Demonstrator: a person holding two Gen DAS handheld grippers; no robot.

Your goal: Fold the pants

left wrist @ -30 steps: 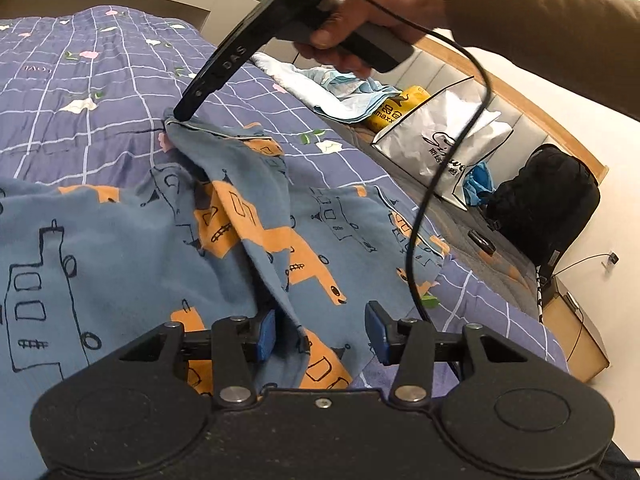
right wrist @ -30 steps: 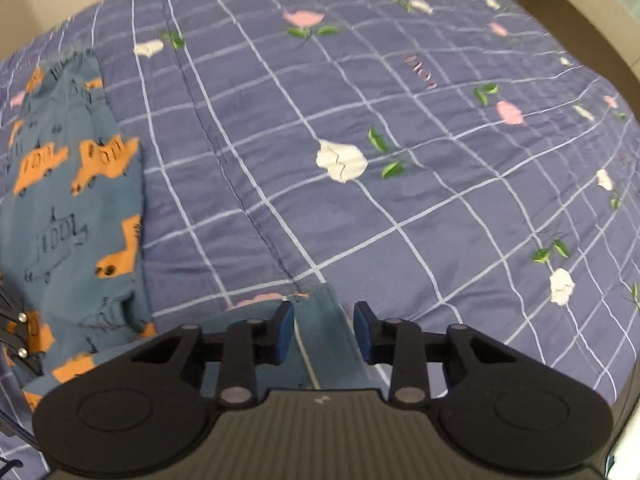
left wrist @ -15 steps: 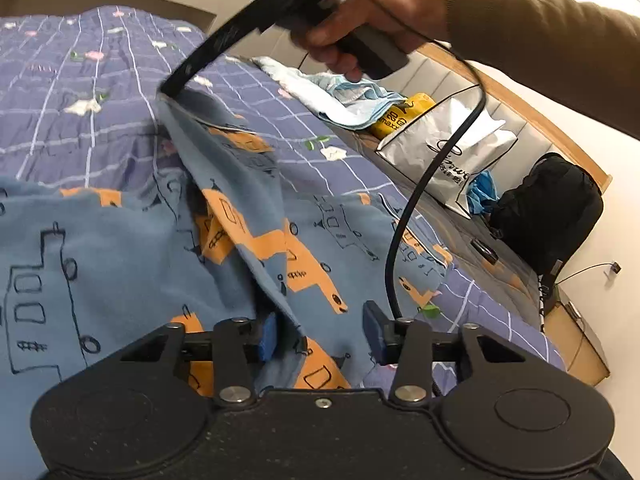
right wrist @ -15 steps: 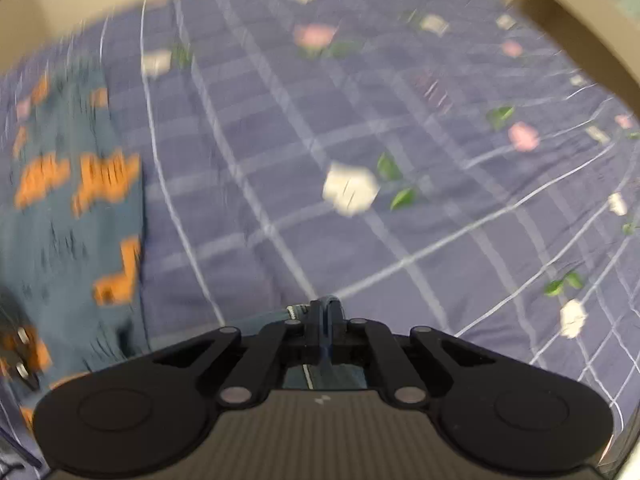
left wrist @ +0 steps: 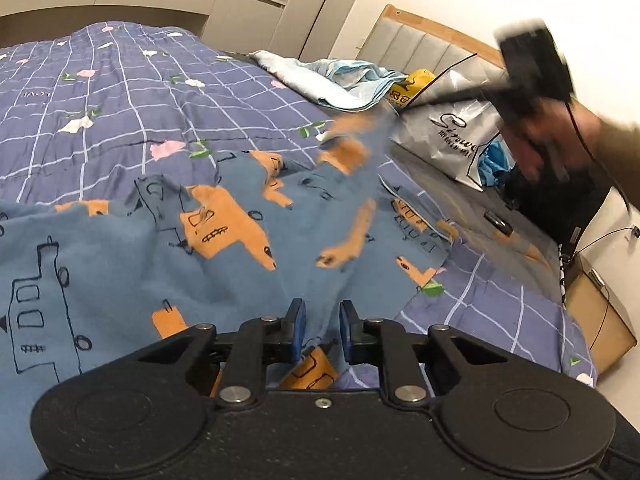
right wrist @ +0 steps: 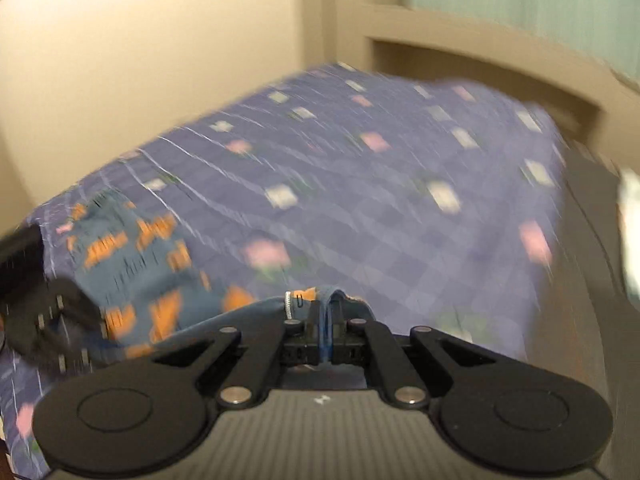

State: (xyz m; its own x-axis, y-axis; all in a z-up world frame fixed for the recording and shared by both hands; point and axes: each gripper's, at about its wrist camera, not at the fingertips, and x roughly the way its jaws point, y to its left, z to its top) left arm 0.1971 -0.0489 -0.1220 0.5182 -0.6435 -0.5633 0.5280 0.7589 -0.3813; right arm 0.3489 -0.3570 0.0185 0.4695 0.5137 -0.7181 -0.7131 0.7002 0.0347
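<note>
- Spreading across the near side of the bed (left wrist: 120, 92), the pants (left wrist: 120, 248) lie rumpled on the purple checked quilt, blue cloth printed with orange vehicles and black line drawings.
- At the near edge of that cloth sit the left tongs (left wrist: 321, 330). Their jaws have just been closing and now stand narrow, a ridge of the fabric running up between the blue pads (left wrist: 297, 330). From where I stand I cannot say the pads press on it yet.
- Further right, one part of the pants rises off the quilt in a blurred streak toward the person's right hand (left wrist: 556, 148), which swings across at speed.
- Seen from the right wrist, the right tongs (right wrist: 325, 334) are clamped tight on a hemmed edge of the pants, the cloth trailing back to the left over the quilt.
- Beyond, against the headboard, a white plastic bag (left wrist: 452, 136) and a heap of pale blue cloth (left wrist: 332, 76) lie well apart from the work.
- My reading of the step: one leg or edge is being carried over to lay on the other half, the left end acting as the anchor.
- The next move, as I judge it, calls for the left pads to pinch firmly, then for the right hand to lower its edge flat and in line before letting go.
</note>
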